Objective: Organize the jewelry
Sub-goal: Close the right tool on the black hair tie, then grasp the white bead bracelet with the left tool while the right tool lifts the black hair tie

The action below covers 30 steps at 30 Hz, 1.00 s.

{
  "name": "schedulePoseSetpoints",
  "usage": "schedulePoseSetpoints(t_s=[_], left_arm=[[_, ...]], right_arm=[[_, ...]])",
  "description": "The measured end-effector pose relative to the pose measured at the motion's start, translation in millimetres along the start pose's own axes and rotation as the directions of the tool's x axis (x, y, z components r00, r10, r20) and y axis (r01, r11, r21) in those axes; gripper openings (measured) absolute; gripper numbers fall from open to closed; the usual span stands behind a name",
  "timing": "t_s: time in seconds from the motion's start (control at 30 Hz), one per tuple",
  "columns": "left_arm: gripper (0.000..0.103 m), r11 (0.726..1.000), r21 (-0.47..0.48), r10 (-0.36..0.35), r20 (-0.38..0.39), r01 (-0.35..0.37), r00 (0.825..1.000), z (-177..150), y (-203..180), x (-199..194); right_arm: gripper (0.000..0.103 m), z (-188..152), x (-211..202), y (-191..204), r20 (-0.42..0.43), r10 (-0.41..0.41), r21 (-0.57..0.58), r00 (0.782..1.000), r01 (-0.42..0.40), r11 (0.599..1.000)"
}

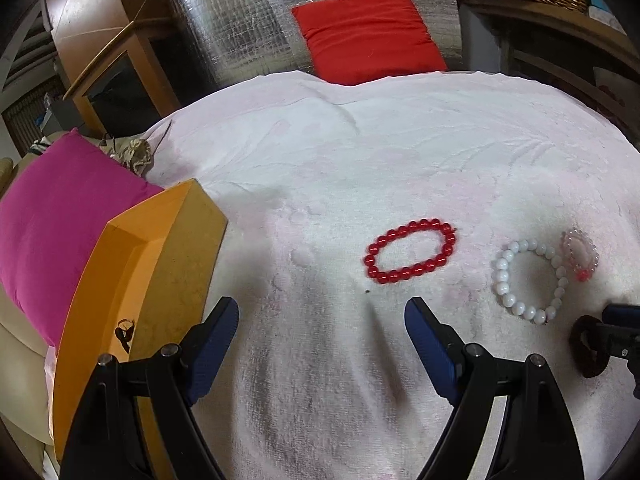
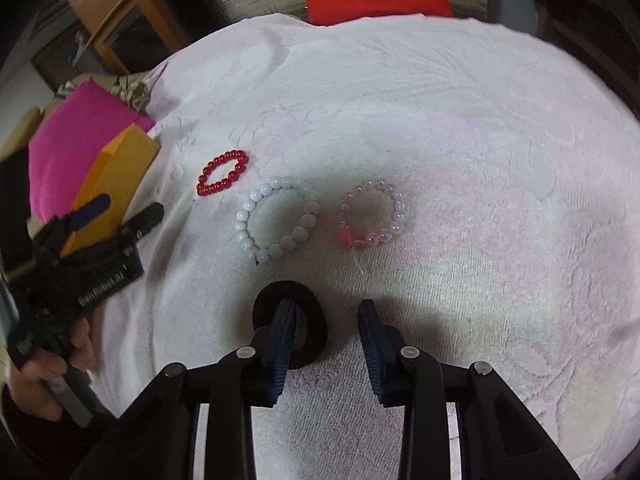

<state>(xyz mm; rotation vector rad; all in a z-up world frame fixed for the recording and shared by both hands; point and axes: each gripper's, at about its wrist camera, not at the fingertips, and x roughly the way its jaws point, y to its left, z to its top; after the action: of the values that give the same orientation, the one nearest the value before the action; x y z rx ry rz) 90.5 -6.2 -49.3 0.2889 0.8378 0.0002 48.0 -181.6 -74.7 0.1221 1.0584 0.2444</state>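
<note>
On the pale towel (image 1: 320, 152) lie a red bead bracelet (image 1: 410, 251), a white bead bracelet (image 1: 530, 282) and a small clear-pink bead bracelet (image 1: 582, 254). My left gripper (image 1: 320, 316) is open over bare towel, just short of the red bracelet. In the right wrist view the same bracelets show: red (image 2: 223, 174), white (image 2: 279, 218), pink (image 2: 376, 214). A black hair tie (image 2: 316, 328) lies under my right gripper (image 2: 327, 318). Its left finger (image 2: 286, 328) stands inside the loop, and the right finger (image 2: 370, 332) is clear of it. The jaws are narrow but open.
An orange box (image 1: 132, 264) stands open at the towel's left edge with a small dark trinket (image 1: 125, 332) inside. A magenta cushion (image 1: 48, 232) lies behind it, a red cushion (image 1: 368, 34) beyond the towel. A hand (image 2: 44, 364) holds the left gripper (image 2: 116, 216).
</note>
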Motion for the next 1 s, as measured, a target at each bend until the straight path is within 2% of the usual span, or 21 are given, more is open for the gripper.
schedulePoseSetpoints(t_s=[0.1, 0.33, 0.47, 0.57, 0.67, 0.73, 0.8, 0.83, 1.0], left_arm=[[0.085, 1.0, -0.009, -0.001, -0.01, 0.001, 1.0, 0.1, 3.8, 3.2], [0.085, 0.999, -0.045, 0.021, -0.022, -0.022, 1.0, 3.2, 19.4, 15.2], [0.085, 0.998, -0.069, -0.002, 0.002, 0.002, 1.0, 7.8, 20.6, 19.0], [0.085, 0.995, -0.065, -0.074, 0.037, 0.076, 0.997, 11.1, 10.7, 13.5], [0.085, 0.982, -0.028, -0.186, 0.058, 0.187, 0.981, 14.2, -12.3, 4.7], [0.085, 0.98, 0.023, -0.198, 0.072, 0.196, 0.978, 14.7, -26.9, 0.7], [0.085, 0.985, 0.06, -0.163, 0.063, 0.159, 0.985, 14.6, -39.2, 4.7], [0.085, 0.984, 0.061, -0.168, 0.051, 0.165, 0.984, 14.6, -41.2, 7.8], [0.085, 0.965, 0.007, -0.261, 0.006, 0.261, 0.965, 15.3, -46.8, 18.2]], right_arm=[[0.011, -0.9, 0.1, 4.9, 0.018, -0.033, -0.036, 0.999, 0.034, 0.999], [0.009, 3.8, -10.6, -8.0, 0.054, -0.006, 0.04, 0.999, 0.004, 0.999], [0.009, 7.6, -20.1, -25.9, 0.078, -0.004, 0.116, 0.997, -0.005, 0.993], [0.009, 10.1, -30.0, -46.4, 0.112, -0.015, 0.204, 0.994, -0.008, 0.979], [0.009, 10.4, -36.8, -69.7, 0.136, -0.026, 0.304, 0.99, -0.017, 0.953], [0.009, 10.0, -38.7, -78.4, 0.138, -0.03, 0.338, 0.99, -0.019, 0.941], [0.009, 10.6, -38.8, -84.7, 0.135, -0.023, 0.353, 0.991, -0.026, 0.935], [0.009, 10.5, -38.9, -86.3, 0.132, -0.016, 0.355, 0.991, -0.032, 0.934], [0.009, 7.5, -42.5, -89.5, 0.131, -0.013, 0.355, 0.991, -0.035, 0.934]])
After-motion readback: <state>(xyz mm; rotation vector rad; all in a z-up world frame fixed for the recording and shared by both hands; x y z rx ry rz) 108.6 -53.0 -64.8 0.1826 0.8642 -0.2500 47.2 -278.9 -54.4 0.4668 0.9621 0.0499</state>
